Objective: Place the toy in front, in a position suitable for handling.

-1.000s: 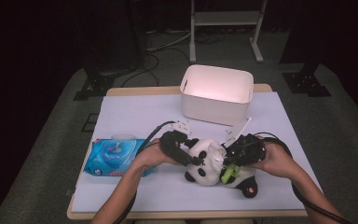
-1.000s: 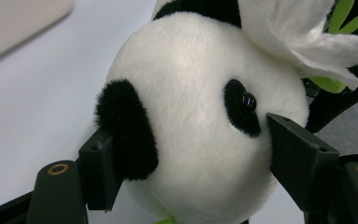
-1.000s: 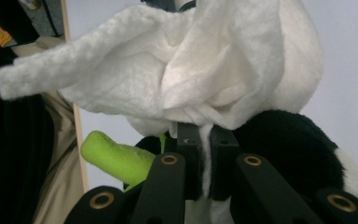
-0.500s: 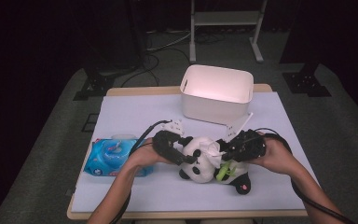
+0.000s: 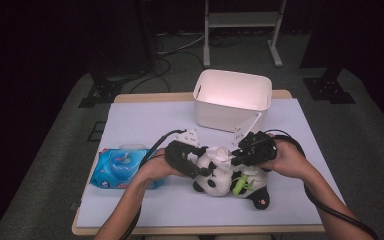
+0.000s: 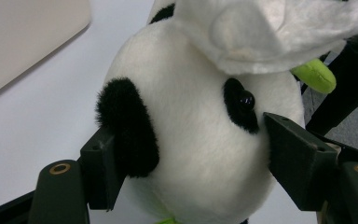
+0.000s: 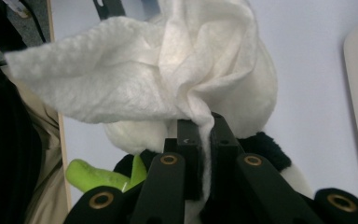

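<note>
Evidently the left gripper (image 6: 191,177) clamps the panda toy's (image 5: 220,172) head to steady it on the table (image 5: 145,125), while the right gripper (image 7: 199,135), shut on a wet wipe (image 7: 135,79), wipes it.

I see the panda (image 6: 200,140) as soft plush, its fur matt and fuzzy, with a glossy bead eye. Draped on its head, the wipe (image 7: 135,79) looks like thin, crinkled non-woven cloth. Behind the panda, the white bin (image 5: 232,100) is smooth matt plastic.
</note>
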`<state>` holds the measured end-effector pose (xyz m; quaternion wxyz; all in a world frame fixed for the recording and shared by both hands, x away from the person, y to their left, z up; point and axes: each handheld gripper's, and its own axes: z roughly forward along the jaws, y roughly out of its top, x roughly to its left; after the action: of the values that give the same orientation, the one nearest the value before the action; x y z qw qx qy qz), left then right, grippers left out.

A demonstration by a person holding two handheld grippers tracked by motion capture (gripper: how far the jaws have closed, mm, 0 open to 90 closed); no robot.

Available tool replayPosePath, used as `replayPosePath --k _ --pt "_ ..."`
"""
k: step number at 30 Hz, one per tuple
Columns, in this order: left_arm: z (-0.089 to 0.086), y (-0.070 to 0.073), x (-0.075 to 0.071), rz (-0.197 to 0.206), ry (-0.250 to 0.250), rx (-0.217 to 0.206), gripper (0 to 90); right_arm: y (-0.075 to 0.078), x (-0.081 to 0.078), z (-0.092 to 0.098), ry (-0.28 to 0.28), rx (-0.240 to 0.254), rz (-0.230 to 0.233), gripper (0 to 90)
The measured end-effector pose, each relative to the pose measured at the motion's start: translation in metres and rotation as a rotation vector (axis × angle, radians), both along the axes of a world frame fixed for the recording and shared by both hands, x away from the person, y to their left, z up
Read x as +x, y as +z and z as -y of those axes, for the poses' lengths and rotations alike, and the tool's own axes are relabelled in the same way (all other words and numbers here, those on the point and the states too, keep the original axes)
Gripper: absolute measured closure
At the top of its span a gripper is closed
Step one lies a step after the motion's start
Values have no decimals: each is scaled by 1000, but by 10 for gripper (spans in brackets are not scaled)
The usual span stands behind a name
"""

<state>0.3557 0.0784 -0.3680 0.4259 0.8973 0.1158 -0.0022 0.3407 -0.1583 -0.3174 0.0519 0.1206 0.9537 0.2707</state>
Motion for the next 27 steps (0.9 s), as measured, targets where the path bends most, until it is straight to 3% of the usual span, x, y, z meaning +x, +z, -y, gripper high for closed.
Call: replayPosePath --k 10,18,24,27 --pt "-5 -7 0 -29 4 13 215 -12 -2 -7 17 -21 -43 851" --pt "-14 -10 5 -108 45 0 107 -16 -8 -11 45 -40 -54 852" --pt "-8 -16 7 -159 38 -4 76 -20 -13 -13 56 -45 -62 851" --pt "-3 -19 8 -162 26 1 60 -20 -16 -14 63 -56 -60 851"
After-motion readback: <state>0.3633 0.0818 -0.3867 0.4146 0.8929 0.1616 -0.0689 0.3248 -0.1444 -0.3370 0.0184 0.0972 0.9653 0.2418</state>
